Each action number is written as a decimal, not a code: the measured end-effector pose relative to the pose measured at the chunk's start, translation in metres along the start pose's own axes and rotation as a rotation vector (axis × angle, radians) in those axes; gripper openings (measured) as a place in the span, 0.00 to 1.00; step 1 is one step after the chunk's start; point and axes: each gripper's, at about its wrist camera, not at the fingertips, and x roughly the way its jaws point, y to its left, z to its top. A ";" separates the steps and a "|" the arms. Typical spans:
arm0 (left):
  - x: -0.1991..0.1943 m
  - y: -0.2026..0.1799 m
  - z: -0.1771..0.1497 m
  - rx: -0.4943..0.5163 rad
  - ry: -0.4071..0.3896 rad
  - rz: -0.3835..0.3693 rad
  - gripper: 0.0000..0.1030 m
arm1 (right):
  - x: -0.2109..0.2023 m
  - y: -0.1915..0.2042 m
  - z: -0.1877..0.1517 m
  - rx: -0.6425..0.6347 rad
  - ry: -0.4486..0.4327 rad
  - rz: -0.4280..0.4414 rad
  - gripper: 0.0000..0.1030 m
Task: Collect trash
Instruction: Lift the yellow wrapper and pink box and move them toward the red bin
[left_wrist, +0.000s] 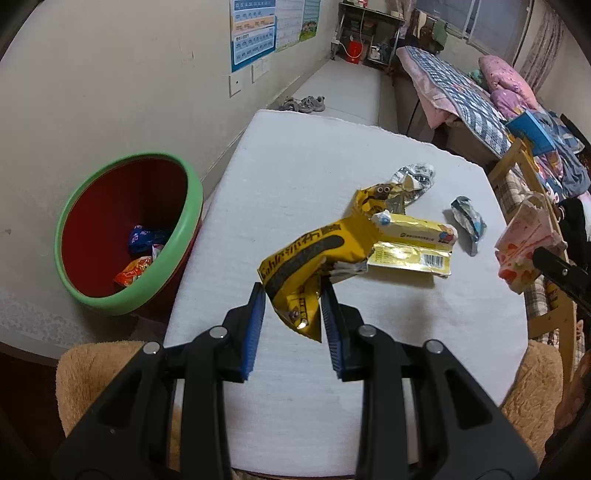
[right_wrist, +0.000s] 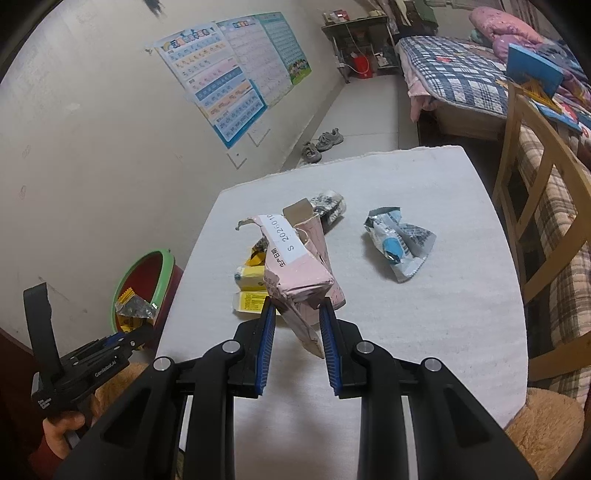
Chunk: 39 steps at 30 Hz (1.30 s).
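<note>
My left gripper (left_wrist: 293, 295) is shut on a crumpled yellow snack wrapper (left_wrist: 306, 258), which hangs clear above the white table (left_wrist: 295, 166). In the right wrist view the left gripper (right_wrist: 122, 338) holds that wrapper (right_wrist: 135, 306) in front of the red bin with a green rim (right_wrist: 162, 273). My right gripper (right_wrist: 297, 308) is shut on a crushed pink carton (right_wrist: 299, 273), also seen at the right edge of the left wrist view (left_wrist: 524, 236). On the table lie a flat yellow wrapper (left_wrist: 410, 243), a silver wrapper (left_wrist: 413, 177) and a blue-white wrapper (right_wrist: 397, 247).
The bin (left_wrist: 129, 229) stands on the floor left of the table and holds several wrappers. A wooden chair (right_wrist: 532, 206) and a bed (right_wrist: 454, 70) are to the right. Shoes (right_wrist: 321, 144) lie on the floor beyond the table. Tan plush cushions (left_wrist: 96, 373) sit at the near edge.
</note>
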 end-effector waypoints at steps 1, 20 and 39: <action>0.000 0.001 -0.001 -0.001 0.000 0.000 0.29 | 0.000 0.001 -0.001 -0.004 0.000 0.002 0.24; -0.005 0.017 -0.002 -0.033 -0.007 0.024 0.29 | 0.010 0.027 -0.004 -0.059 0.029 0.042 0.24; -0.006 0.061 -0.010 -0.114 -0.014 0.037 0.29 | 0.024 0.063 -0.005 -0.125 0.062 0.048 0.24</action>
